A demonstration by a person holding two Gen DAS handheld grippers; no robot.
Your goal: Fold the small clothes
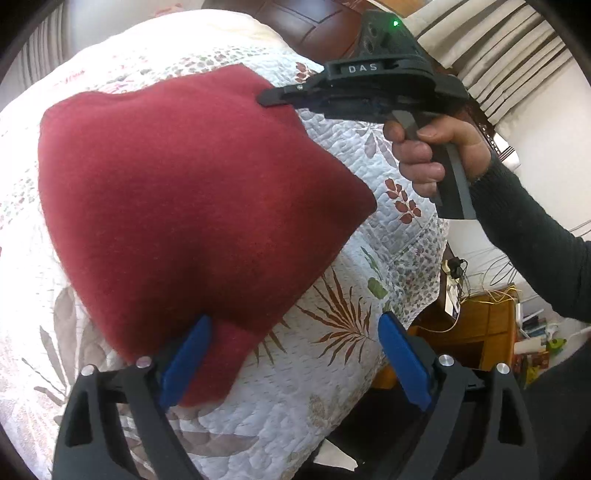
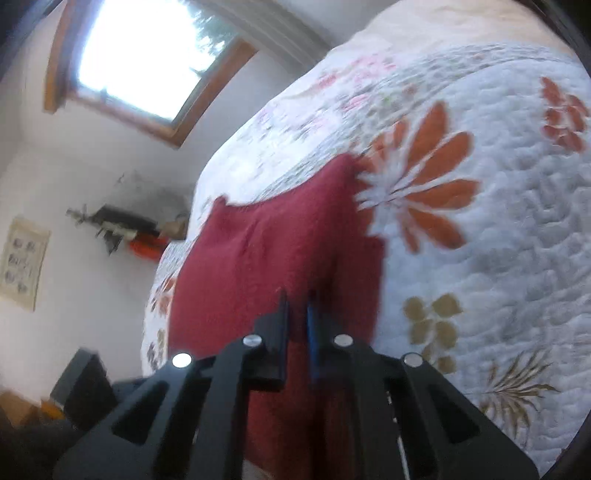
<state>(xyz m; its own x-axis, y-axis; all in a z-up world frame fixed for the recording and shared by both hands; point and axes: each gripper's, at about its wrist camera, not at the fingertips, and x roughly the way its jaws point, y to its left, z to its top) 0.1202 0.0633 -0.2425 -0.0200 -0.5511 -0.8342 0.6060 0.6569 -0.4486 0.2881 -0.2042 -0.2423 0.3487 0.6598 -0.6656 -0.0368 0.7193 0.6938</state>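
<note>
A dark red knitted garment (image 1: 184,192) lies partly lifted over a floral quilt (image 1: 332,369) on a bed. My left gripper (image 1: 295,354) is open at the garment's near edge; its left blue pad (image 1: 188,354) touches the red cloth, while the right pad (image 1: 402,362) is over bare quilt. A hand (image 1: 432,147) holds my right gripper (image 1: 267,99), which is pinching the garment's far corner. In the right wrist view my right gripper (image 2: 297,306) is shut with the red garment (image 2: 266,251) caught between its fingers, above the quilt (image 2: 480,258).
A wooden bedside cabinet (image 1: 476,325) with cables stands off the bed's right edge. Striped curtains (image 1: 498,55) and a dark headboard (image 1: 306,22) are behind. A window (image 2: 147,55) and a wall shelf (image 2: 122,221) lie beyond the bed's far side.
</note>
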